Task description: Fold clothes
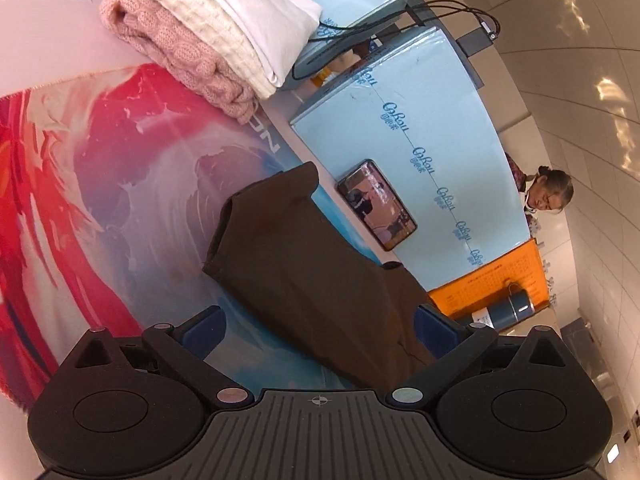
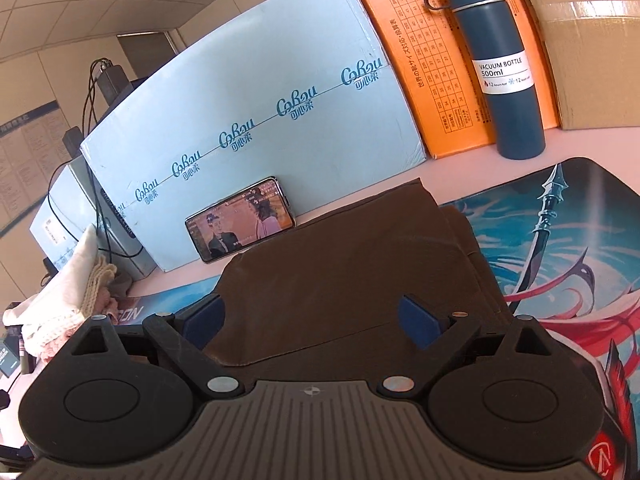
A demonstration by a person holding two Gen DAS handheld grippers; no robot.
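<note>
A folded brown garment point(image 1: 296, 264) lies on the colourful desk mat point(image 1: 100, 160). My left gripper point(image 1: 318, 328) hovers over its near end, jaws wide apart, blue pads point(image 1: 202, 328) on either side of the cloth and clear of it. In the right wrist view the same brown garment point(image 2: 344, 256) spreads flat on the mat point(image 2: 560, 240). My right gripper point(image 2: 312, 318) stands open above its near edge, one blue pad point(image 2: 420, 320) over the cloth, nothing pinched.
A pile of folded clothes point(image 1: 208, 28), pink knit, cream and white, sits at the mat's far corner. A phone point(image 2: 240, 224) leans on a light blue box point(image 2: 260, 92). Beside it stand an orange box point(image 2: 440, 60) and a blue vacuum bottle point(image 2: 500, 60). A person point(image 1: 548, 196) is in the background.
</note>
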